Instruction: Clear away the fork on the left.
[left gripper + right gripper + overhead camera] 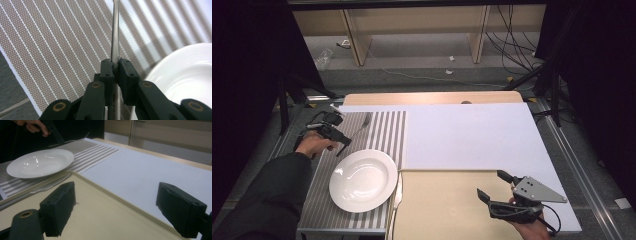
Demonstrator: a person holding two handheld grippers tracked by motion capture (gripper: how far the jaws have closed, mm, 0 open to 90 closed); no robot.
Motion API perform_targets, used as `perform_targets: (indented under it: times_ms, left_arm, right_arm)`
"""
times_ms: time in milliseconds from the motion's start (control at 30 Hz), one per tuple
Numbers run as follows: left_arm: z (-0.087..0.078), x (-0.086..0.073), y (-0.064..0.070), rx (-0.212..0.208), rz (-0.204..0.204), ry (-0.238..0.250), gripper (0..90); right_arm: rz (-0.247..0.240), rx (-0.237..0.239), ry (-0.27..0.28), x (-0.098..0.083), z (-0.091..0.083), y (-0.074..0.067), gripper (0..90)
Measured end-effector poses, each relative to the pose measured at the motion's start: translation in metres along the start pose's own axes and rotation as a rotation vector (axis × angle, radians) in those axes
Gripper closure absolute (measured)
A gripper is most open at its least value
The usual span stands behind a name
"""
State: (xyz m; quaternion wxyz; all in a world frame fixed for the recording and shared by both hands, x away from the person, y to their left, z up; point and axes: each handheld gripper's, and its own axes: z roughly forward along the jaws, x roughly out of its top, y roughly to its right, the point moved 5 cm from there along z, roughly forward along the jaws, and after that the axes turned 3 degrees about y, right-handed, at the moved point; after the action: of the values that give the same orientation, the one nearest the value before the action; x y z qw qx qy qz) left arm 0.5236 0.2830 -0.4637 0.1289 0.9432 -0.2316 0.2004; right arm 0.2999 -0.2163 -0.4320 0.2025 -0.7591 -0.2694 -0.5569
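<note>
High view: the fork (362, 127) lies over the striped mat (387, 130), just beyond the plate (363, 180), long axis running away from the left gripper (343, 144).

Left gripper view: the fingers (107, 72) are clamped on its slim, shiny metal handle.

Right gripper view: the right gripper (117, 207) is held well apart, fingers spread, empty.

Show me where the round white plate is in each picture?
High view: the round white plate sits lower left, on the striped placemat.
Left gripper view: at the right edge, beside the shut jaws.
Right gripper view: upper left.
Shared landmark: the striped placemat under it.
</note>
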Motion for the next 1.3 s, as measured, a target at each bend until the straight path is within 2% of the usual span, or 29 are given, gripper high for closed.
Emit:
perform_targets:
  times_ms: [33, 100, 133, 167, 233, 300, 333, 400, 433, 500, 567, 733, 767, 800, 967, 1100, 1300]
  left_arm:
    - [0.0, 0.0, 0.0, 0.0, 0.0, 0.0, 81.2]
    - [-0.009, -0.001, 0.003, -0.014, -0.007, 0.03, 81.2]
    - [-0.017, -0.002, 0.007, -0.022, -0.019, 0.067, 81.1]
    - [-0.017, -0.002, 0.007, -0.022, -0.019, 0.067, 81.2]
    - [-0.027, -0.005, 0.012, -0.041, -0.024, 0.09, 81.1]
    - [-0.035, -0.008, 0.018, -0.042, -0.027, 0.116, 81.2]
    - [-0.042, -0.011, 0.023, -0.056, -0.044, 0.149, 81.2]
    - [-0.045, -0.015, 0.027, -0.04, -0.036, 0.157, 81.1]
    - [-0.049, -0.02, 0.035, -0.057, -0.023, 0.17, 81.2]
    - [-0.051, -0.022, 0.038, -0.068, -0.024, 0.177, 81.2]
    - [-0.058, -0.03, 0.047, -0.084, -0.022, 0.203, 81.1]
    - [-0.063, -0.038, 0.06, -0.092, 0.003, 0.222, 81.1]
    - [-0.067, -0.042, 0.069, -0.107, 0.015, 0.238, 81.2]
    - [-0.067, -0.042, 0.069, -0.107, 0.015, 0.238, 81.2]
    - [-0.074, -0.053, 0.09, -0.135, 0.043, 0.277, 81.1]
    - [-0.075, -0.058, 0.1, -0.137, 0.069, 0.28, 81.1]
    - [-0.072, -0.07, 0.115, -0.172, 0.07, 0.3, 81.1]
  right_arm:
    - [0.0, 0.0, 0.0, 0.0, 0.0, 0.0, 16.8]
    - [-0.002, -0.001, 0.0, 0.0, 0.0, 0.0, 16.9]
    - [-0.002, -0.001, 0.001, 0.0, 0.0, 0.0, 16.8]
    - [-0.002, -0.001, 0.001, 0.0, 0.0, 0.0, 16.8]
    - [-0.003, -0.002, -0.001, 0.0, 0.0, 0.0, 16.8]
    - [-0.005, -0.006, -0.013, 0.0, -0.001, 0.0, 16.8]
    - [-0.006, -0.006, -0.01, 0.0, -0.001, 0.0, 16.9]
    - [-0.004, -0.004, -0.003, 0.0, -0.001, 0.0, 16.8]
    - [-0.003, -0.004, -0.001, 0.0, 0.0, 0.0, 16.8]
    - [-0.003, -0.003, -0.001, 0.0, 0.0, 0.0, 16.9]
    - [-0.003, -0.004, -0.004, 0.0, 0.0, 0.0, 16.8]
    - [-0.003, -0.004, -0.003, 0.0, 0.0, 0.0, 16.8]
    - [-0.002, -0.003, -0.007, 0.0, 0.0, 0.0, 16.8]
    - [-0.002, -0.004, -0.005, 0.0, 0.001, 0.0, 16.8]
    - [-0.002, -0.004, -0.006, 0.0, 0.0, -0.001, 16.8]
    - [-0.002, -0.003, -0.005, 0.0, 0.001, -0.001, 16.9]
    - [-0.002, -0.004, -0.005, 0.0, 0.001, -0.001, 16.9]
